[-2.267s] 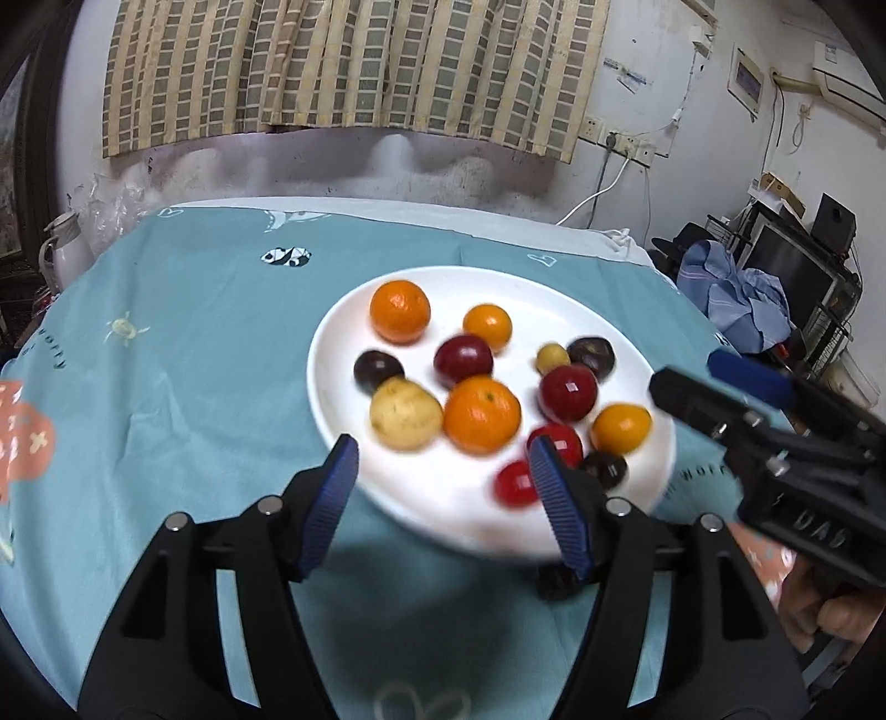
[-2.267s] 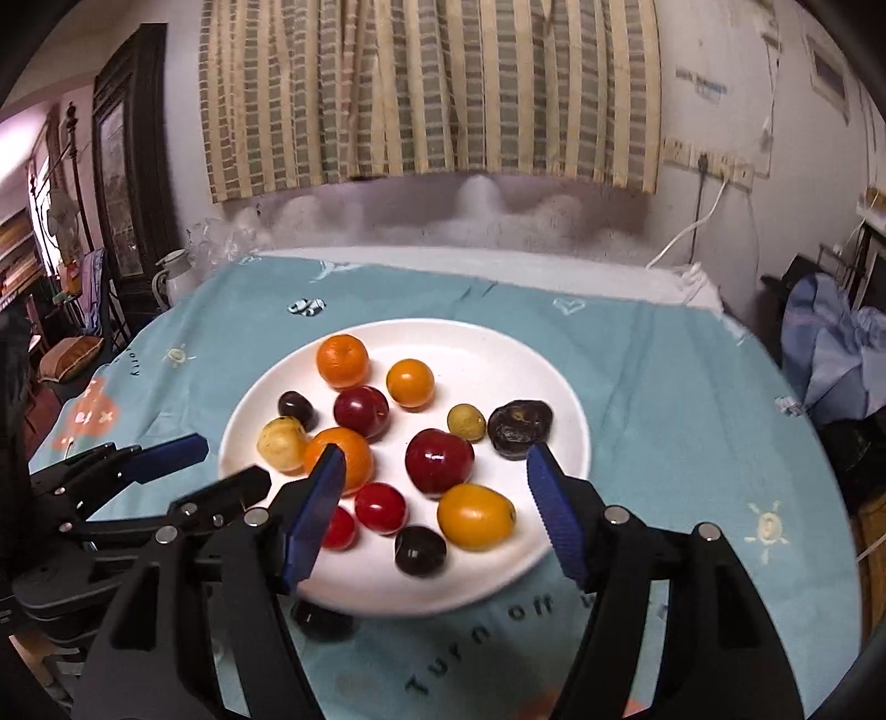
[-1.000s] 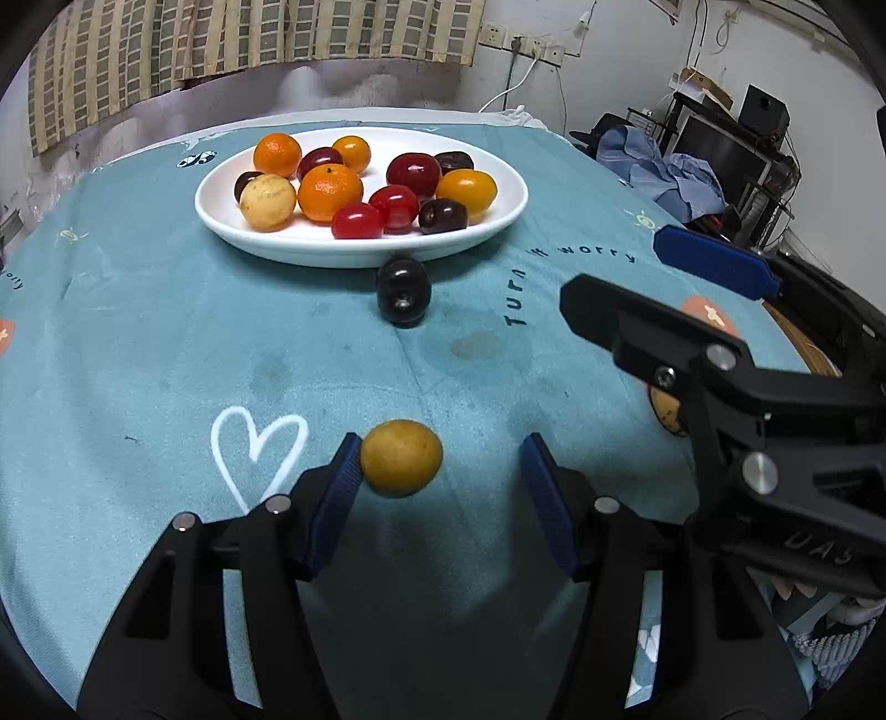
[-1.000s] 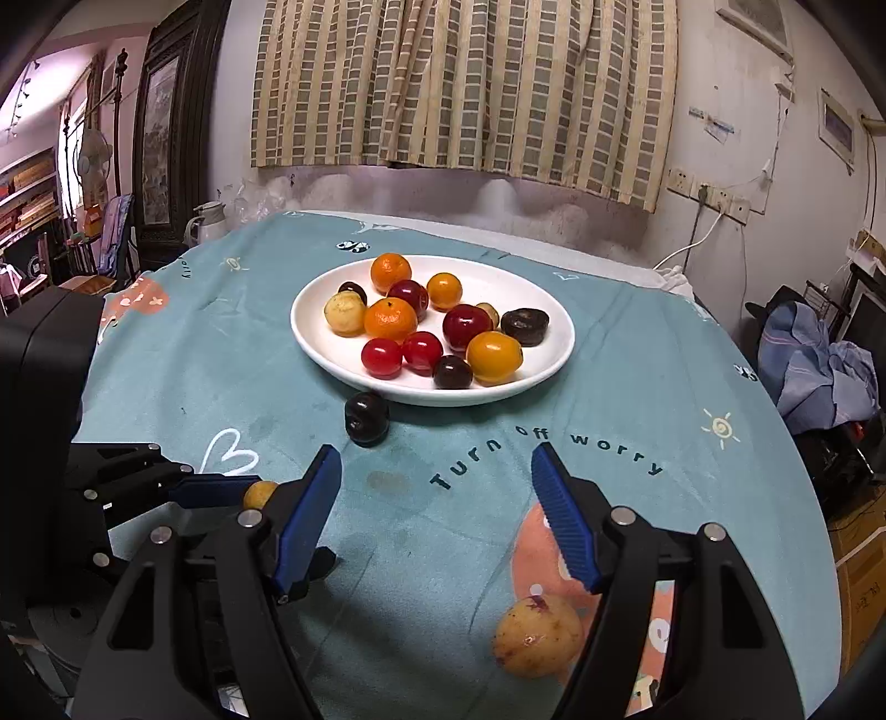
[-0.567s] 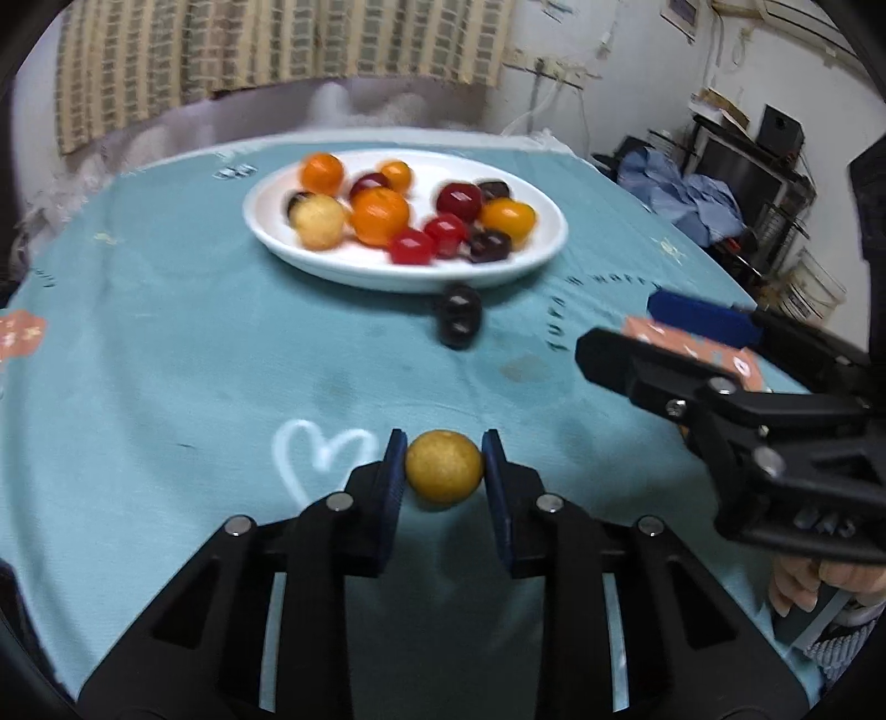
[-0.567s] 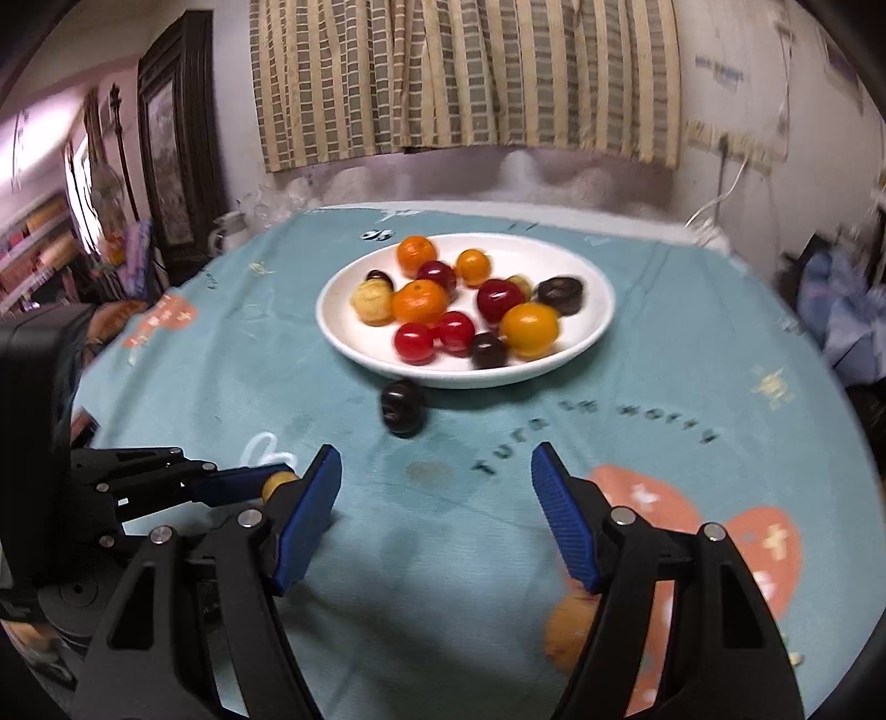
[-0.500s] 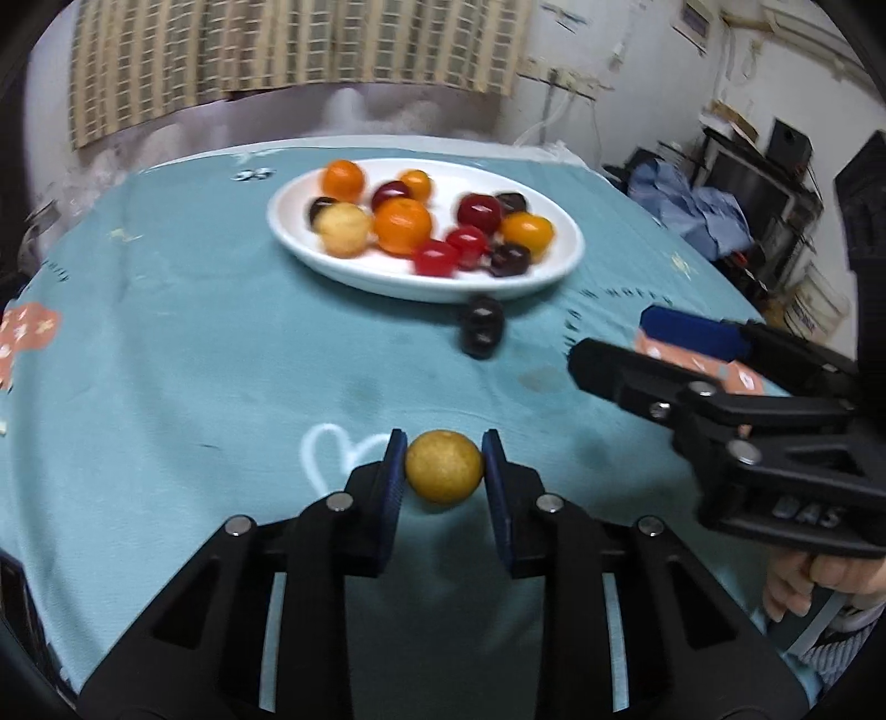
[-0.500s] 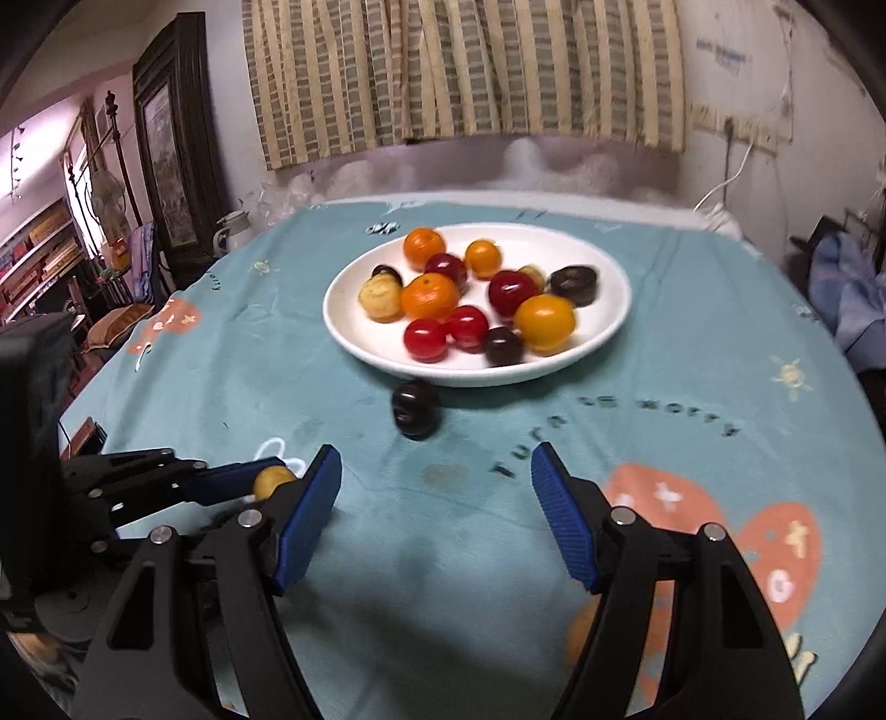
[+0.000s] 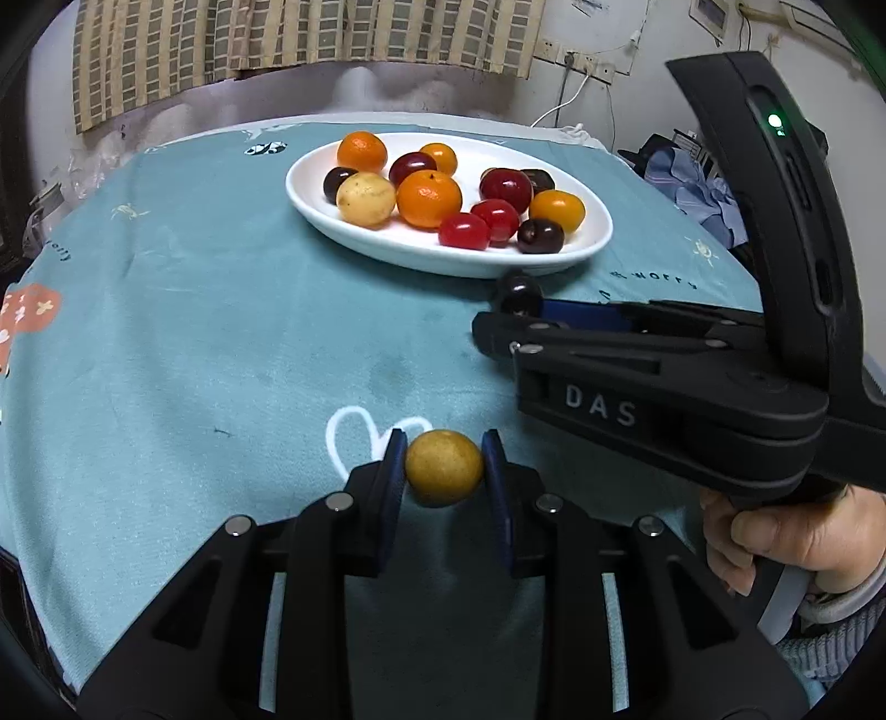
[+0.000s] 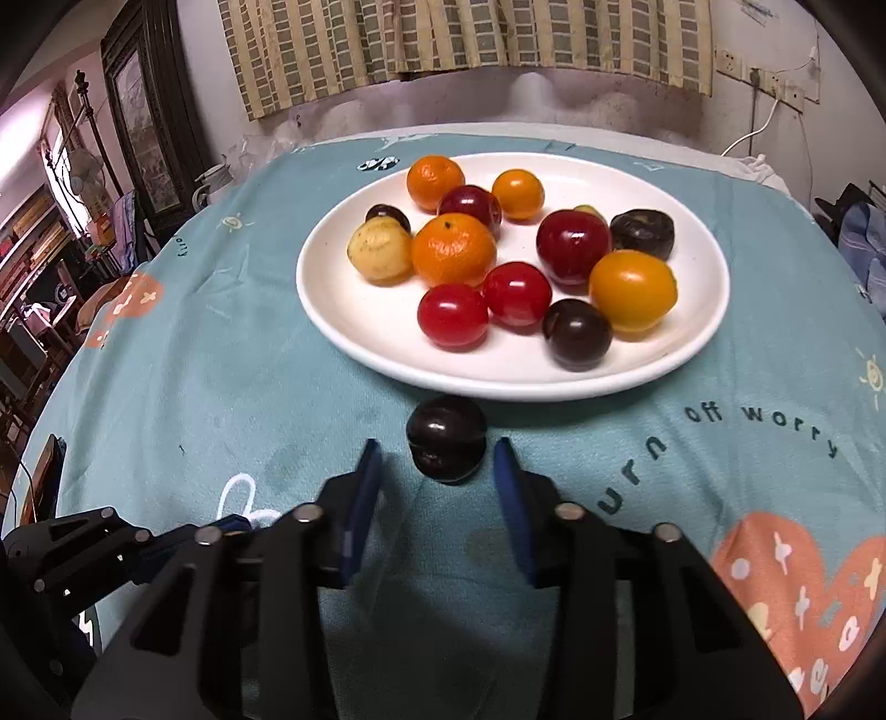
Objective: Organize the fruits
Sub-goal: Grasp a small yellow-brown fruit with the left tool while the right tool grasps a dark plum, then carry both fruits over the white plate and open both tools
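Two loose fruits lie off the plate on the teal cloth of the counter point(image 9: 194, 332). One, a small yellow-brown round fruit point(image 9: 443, 467), is clamped between the blue pads of the left gripper point(image 9: 443, 471), both pads pressed against its sides, over a white heart drawn on the cloth. The other, a dark plum point(image 10: 446, 438), rests just in front of the rim of the white plate point(image 10: 354, 321); the right gripper point(image 10: 437, 471) straddles its near side, and its jaws have just been closing, yet a sliver of cloth shows between each pad and the plum, so nothing is gripped there. From the left wrist view the right gripper crosses the scene from the right, a person's hand point(image 9: 792, 531) wrapped around its handle, a green light glowing on its body. On the plate sit two tangerines, a pale yellow fruit, red cherry tomatoes, orange tomatoes and several dark plums, bunched together toward the middle. Printed words "off worry" point(image 10: 758, 421) run along the cloth beside the plate, and a striped curtain point(image 10: 470, 44) hangs on the wall behind.
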{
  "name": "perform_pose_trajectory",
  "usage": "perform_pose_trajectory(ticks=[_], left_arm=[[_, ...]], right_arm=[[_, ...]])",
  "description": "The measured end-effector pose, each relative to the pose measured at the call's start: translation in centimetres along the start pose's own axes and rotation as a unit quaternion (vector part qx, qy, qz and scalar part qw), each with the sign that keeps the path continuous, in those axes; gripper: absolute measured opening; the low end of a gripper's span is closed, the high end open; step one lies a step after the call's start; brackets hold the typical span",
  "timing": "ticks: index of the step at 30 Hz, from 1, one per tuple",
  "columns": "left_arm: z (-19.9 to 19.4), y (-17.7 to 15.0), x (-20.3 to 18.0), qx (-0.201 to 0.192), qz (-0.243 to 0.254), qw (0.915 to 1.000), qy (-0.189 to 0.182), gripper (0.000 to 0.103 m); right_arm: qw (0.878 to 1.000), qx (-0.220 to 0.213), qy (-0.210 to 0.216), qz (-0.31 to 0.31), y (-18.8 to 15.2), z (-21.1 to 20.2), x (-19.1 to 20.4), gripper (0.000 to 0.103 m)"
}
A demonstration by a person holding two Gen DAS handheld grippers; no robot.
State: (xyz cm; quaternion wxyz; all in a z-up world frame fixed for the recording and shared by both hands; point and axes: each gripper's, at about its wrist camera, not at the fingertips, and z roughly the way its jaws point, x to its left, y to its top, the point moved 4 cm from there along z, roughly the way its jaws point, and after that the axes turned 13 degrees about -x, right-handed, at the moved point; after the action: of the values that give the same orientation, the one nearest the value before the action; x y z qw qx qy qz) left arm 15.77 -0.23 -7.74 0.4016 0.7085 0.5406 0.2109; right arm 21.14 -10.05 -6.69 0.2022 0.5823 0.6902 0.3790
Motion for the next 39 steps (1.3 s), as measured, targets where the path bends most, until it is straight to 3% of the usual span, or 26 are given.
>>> perform_pose_trajectory(ticks=[3,8,15,22,26,29,33,36,38,39], left_arm=[[0.1,0.0,0.2,0.001,-0.004,1.0000,-0.003,0.028],[0.0,-0.1,0.1,0.001,-0.005,1.0000,-0.003,0.028],[-0.1,0.0,-0.1,-0.003,0.001,1.0000,-0.002,0.028],[-1.0,0.7,-0.2,-0.027,-0.004,0.9996,-0.004,0.028],[-1.5,3.7,-0.3,-0.060,0.010,0.9981,0.008,0.028],[-0.7,7.9,0.2,-0.080,0.006,0.9967,0.012,0.028],[1.6,11.2,1.0,-0.090,0.002,0.9957,0.023,0.028],[4.4,12.0,1.6,-0.084,0.004,0.9956,0.041,0.029],[6.0,12.1,2.3,-0.079,-0.006,0.9955,0.053,0.037],[6.5,12.0,2.6,-0.078,-0.009,0.9954,0.055,0.051]], right_arm=[[1.000,-0.003,0.005,0.008,0.1,-0.1,-0.4,0.028],[1.000,-0.006,0.015,0.017,0.2,-0.2,-0.8,0.027],[0.999,-0.032,0.006,-0.021,0.1,-2.6,0.1,0.027],[0.998,-0.060,0.011,-0.028,0.5,-5.2,0.1,0.027],[0.996,-0.088,0.012,-0.007,2.9,-7.1,-1.8,0.027],[0.996,-0.094,0.005,0.007,5.0,-7.1,-3.5,0.027],[0.996,-0.090,-0.011,0.010,7.8,-5.0,-5.1,0.027],[0.997,-0.075,-0.014,0.021,8.7,-2.3,-5.7,0.027],[0.997,-0.066,-0.018,0.032,9.1,-0.8,-6.2,0.028],[0.998,-0.056,-0.019,0.039,9.3,0.1,-6.4,0.028]])
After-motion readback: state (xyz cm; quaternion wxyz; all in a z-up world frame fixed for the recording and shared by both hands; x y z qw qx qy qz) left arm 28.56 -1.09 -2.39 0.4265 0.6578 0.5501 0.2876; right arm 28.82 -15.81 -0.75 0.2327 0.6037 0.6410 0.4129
